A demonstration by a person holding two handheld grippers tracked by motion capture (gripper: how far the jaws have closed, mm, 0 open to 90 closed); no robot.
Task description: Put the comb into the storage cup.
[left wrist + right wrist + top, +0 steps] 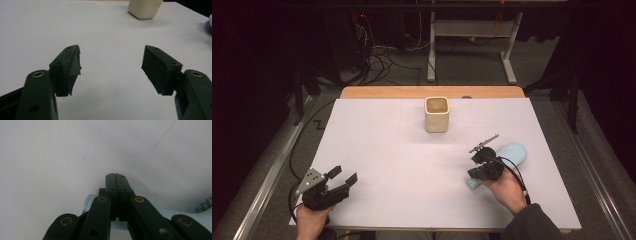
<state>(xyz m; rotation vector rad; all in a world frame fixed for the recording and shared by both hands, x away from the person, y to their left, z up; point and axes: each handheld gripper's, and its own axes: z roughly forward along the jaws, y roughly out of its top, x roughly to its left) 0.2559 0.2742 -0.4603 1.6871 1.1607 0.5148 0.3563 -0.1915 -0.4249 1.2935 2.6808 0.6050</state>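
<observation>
My right tongs [478, 156] sit clenched with nothing between them, hovering right above the light blue hairbrush [507, 159] that lies on the right side of the desk [387, 150]; in the right gripper view its blue handle [87, 202] runs beneath the tongs. My left tongs [343, 175] rest released near the front left corner, well apart from everything.

I judge this as the approach step: the brush is not yet gripped. The next move calls for spreading the right tongs, lowering them astride the handle and closing. The cream square cup [436, 114] stands upright near the far middle of the desk, a likely place for the brush, though that is my guess.

Open room is generous: the white sheet between brush and cup is bare. The brush lies fairly near the right edge, so I would pull it inward, not outward. A thin dark rod [484, 142] lies just beyond my right tongs; I would avoid nudging it.
</observation>
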